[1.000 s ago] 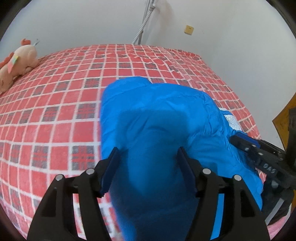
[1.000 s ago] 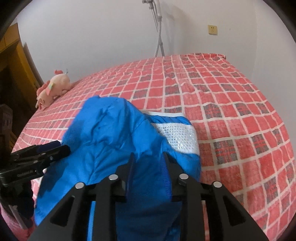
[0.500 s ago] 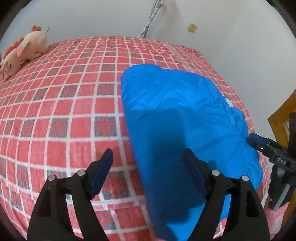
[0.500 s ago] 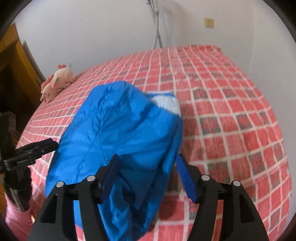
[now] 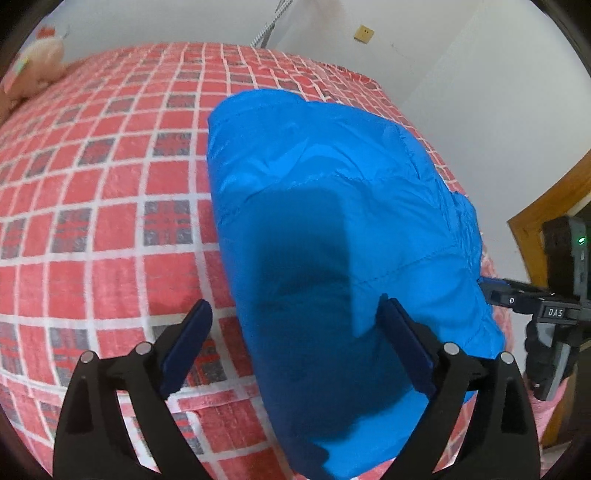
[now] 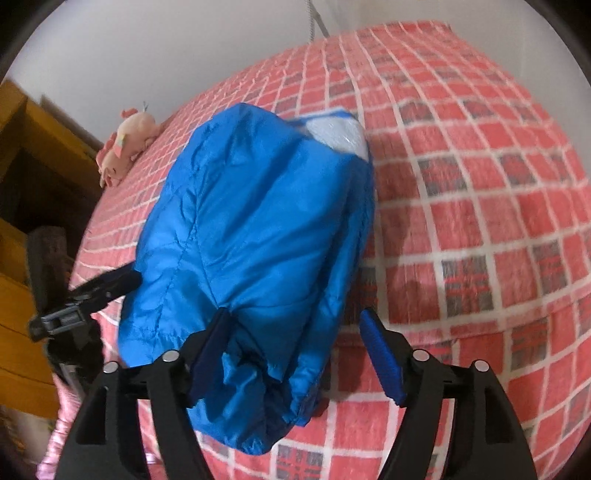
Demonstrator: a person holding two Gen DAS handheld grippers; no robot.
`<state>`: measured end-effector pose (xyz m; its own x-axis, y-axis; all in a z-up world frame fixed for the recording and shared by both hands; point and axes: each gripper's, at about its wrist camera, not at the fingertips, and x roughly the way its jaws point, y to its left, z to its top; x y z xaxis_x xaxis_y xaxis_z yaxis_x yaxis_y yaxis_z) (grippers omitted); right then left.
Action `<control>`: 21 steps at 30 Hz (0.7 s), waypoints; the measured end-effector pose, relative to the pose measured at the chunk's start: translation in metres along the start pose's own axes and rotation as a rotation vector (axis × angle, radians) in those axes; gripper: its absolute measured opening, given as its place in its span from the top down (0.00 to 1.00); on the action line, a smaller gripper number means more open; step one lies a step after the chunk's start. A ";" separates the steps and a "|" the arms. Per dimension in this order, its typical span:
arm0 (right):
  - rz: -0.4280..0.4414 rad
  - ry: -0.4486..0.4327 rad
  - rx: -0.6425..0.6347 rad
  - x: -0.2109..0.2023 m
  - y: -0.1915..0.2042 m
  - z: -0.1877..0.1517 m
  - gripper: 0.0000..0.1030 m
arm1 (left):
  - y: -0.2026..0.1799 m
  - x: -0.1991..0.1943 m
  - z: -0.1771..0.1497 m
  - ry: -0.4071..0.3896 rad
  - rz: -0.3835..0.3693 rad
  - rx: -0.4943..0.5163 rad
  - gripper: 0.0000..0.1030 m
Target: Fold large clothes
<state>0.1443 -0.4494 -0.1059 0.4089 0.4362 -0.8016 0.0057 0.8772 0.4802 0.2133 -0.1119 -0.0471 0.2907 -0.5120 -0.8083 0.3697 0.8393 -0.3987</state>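
Lying folded on bed (image 5: 110, 229), jacket (image 5: 332, 229) ahead of both spread hand-held grippers: left (image 5: 295, 347), right (image 6: 295, 354).

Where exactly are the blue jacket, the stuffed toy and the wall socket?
blue jacket (image 5: 332, 177), left wrist view, upper lit panel.
plush toy (image 6: 127, 147), right wrist view, its pink body.
wall socket (image 5: 364, 33), left wrist view, yellow faceplate.

The folded jacket (image 5: 332, 229) lies on the bed (image 5: 110, 221), with a plush toy (image 6: 125, 144) behind it to the left
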 end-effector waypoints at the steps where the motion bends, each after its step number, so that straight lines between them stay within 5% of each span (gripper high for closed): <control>1: 0.012 0.008 0.002 0.001 -0.002 0.000 0.24 | 0.002 0.002 0.001 0.008 -0.018 -0.008 0.10; 12: 0.162 0.099 0.033 0.051 -0.006 -0.001 0.19 | -0.020 0.024 0.006 0.004 0.016 0.092 0.11; 16: 0.189 0.041 -0.018 0.041 0.001 -0.005 0.45 | -0.032 0.020 0.004 -0.023 0.051 0.124 0.33; 21: 0.116 -0.055 -0.146 0.019 0.030 -0.010 0.56 | -0.038 0.000 0.001 -0.100 0.062 0.143 0.56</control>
<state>0.1426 -0.4130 -0.1102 0.4483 0.5275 -0.7216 -0.1746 0.8434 0.5081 0.1996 -0.1439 -0.0315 0.4002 -0.4820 -0.7795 0.4682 0.8387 -0.2782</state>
